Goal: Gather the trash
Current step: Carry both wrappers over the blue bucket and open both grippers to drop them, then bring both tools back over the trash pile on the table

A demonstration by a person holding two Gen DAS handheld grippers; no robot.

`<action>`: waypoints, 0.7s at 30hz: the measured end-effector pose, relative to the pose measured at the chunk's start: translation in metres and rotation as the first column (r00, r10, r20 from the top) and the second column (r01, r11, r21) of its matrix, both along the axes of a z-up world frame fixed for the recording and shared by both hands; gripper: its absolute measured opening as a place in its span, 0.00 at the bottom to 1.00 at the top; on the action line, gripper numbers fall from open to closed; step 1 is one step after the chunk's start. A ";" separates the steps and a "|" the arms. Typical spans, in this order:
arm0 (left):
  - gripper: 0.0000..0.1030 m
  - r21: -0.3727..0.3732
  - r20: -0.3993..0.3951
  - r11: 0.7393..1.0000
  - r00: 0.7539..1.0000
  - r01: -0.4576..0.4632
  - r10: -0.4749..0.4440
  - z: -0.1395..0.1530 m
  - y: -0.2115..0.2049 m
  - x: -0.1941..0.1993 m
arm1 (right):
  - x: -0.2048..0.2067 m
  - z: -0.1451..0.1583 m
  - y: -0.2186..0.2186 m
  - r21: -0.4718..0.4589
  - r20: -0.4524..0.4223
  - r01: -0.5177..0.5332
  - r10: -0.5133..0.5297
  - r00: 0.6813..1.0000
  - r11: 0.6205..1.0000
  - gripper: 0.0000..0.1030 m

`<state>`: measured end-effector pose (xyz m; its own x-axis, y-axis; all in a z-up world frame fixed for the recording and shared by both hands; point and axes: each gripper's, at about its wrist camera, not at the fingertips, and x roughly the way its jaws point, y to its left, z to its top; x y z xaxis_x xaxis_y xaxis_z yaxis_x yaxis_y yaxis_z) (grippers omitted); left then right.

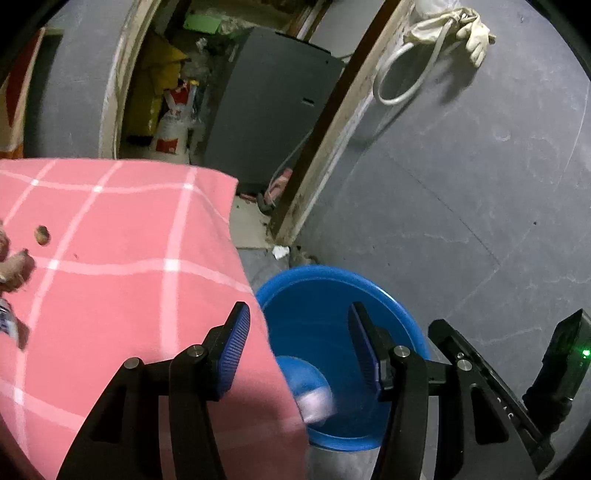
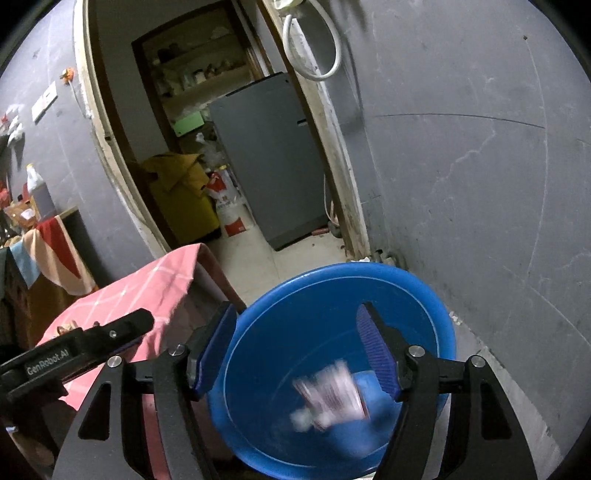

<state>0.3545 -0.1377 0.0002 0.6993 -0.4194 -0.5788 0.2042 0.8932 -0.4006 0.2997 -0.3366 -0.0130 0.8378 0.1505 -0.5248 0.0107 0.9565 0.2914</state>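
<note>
A blue plastic basin (image 1: 332, 271) (image 2: 369, 271) stands on the floor beside a table covered with a pink checked cloth (image 1: 110, 258) (image 2: 147, 288). My left gripper (image 1: 298, 308) is open over the table's corner and the basin's rim, with nothing between its pads. Below it, a blurred blue and white piece of trash (image 1: 310, 391) is inside the basin. My right gripper (image 2: 297, 308) is open above the basin, holding nothing. A blurred red and white wrapper (image 2: 332, 395) lies or falls inside the basin beneath it. Small scraps (image 1: 41, 235) remain on the cloth at the left.
A grey wall (image 1: 461, 184) rises right behind the basin. A doorway leads to a room with a grey fridge (image 2: 269, 158) and a yellow bag (image 2: 181, 199). A white hose (image 1: 399, 81) and gloves (image 1: 472, 33) hang on the wall. A cluttered side table (image 2: 55, 251) stands left.
</note>
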 end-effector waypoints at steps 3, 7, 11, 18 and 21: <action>0.50 0.007 0.037 1.000 0.999 -0.017 0.017 0.009 0.009 -0.007 | -0.003 0.006 0.001 -0.004 0.020 0.001 -0.001 1.000 1.000 0.66; 0.60 0.011 0.105 0.999 0.993 -0.053 0.051 0.024 0.026 -0.022 | -0.015 0.021 0.006 -0.025 0.082 0.006 -0.004 0.997 1.000 0.73; 0.77 0.019 0.197 0.995 0.976 -0.101 0.095 0.039 0.046 -0.044 | -0.032 0.043 0.017 -0.057 0.167 0.006 0.003 0.986 0.998 0.81; 0.97 0.008 0.364 0.979 0.912 -0.203 0.186 0.063 0.081 -0.089 | -0.062 0.075 0.045 -0.109 0.326 -0.008 0.043 0.944 0.994 1.00; 0.98 0.006 0.413 0.971 0.885 -0.239 0.215 0.073 0.098 -0.107 | -0.072 0.086 0.060 -0.127 0.373 -0.025 0.071 0.925 0.992 1.00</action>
